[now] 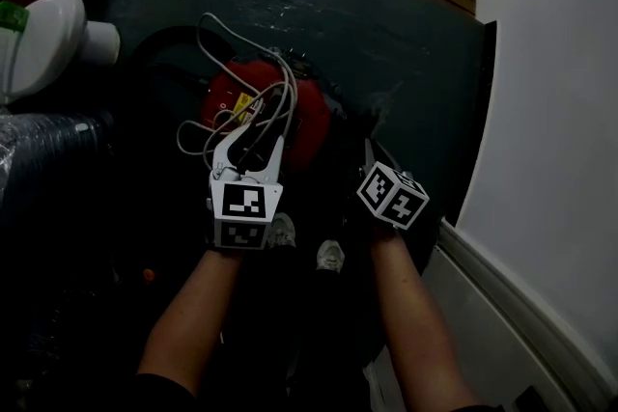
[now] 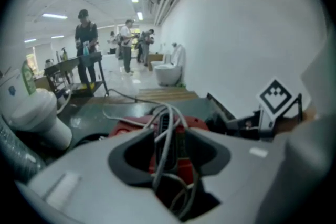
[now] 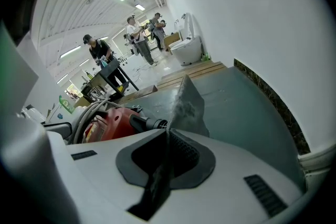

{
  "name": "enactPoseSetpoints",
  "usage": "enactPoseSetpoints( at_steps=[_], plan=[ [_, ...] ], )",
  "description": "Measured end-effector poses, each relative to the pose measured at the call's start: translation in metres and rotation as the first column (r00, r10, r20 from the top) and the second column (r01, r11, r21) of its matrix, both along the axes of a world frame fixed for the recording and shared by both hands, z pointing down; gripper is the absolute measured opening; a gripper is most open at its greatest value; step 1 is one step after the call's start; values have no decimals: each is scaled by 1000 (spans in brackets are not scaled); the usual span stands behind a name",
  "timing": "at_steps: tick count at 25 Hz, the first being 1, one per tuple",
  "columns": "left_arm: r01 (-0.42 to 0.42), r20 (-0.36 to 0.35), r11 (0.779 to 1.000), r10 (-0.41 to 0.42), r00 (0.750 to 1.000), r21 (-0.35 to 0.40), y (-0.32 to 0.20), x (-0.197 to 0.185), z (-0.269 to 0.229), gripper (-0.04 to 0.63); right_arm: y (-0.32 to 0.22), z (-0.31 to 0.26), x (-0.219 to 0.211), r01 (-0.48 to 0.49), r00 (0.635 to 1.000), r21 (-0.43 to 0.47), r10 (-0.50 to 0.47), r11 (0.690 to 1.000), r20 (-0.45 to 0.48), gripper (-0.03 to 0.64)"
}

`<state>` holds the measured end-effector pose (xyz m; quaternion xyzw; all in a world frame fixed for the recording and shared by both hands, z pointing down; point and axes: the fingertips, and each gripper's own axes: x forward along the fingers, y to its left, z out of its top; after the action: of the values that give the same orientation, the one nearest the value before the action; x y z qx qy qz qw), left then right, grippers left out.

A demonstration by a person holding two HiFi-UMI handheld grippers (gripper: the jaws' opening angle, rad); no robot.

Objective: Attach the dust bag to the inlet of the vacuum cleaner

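Vacuum cleaner (image 1: 315, 124) half behind left gripper (image 1: 256, 140), dust bag (image 3: 188, 105) — base hidden

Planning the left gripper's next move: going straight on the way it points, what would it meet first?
Probably the white cable lying over the red vacuum cleaner straight ahead; depth is unclear.

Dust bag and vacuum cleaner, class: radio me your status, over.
Left gripper jaws apart over red vacuum cleaner, gripping nothing. Right gripper jaws shut on grey dust bag, not yet fitted. White cord draped across the vacuum cleaner, in the way.
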<state>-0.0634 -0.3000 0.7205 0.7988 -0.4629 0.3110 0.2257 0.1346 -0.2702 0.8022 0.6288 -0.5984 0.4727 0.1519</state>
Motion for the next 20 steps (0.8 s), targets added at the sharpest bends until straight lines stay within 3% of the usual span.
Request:
enactPoseSetpoints(
  at_steps=[5, 11, 20],
  plan=[
    [-24, 80, 997, 29, 996, -71, -1, -12, 17, 175, 0, 1, -1, -2, 1000, -11, 2, 1000, 4, 14],
    [-21, -10, 993, 20, 1000, -116, -2, -11, 22, 168, -1, 1, -2, 25, 1000, -12, -25, 1000, -16, 14],
    [-78, 16, 989, 81, 997, -130, 0, -6, 22, 143, -19, -3, -3, 75, 996, 25, -76, 997, 41, 14]
  ],
)
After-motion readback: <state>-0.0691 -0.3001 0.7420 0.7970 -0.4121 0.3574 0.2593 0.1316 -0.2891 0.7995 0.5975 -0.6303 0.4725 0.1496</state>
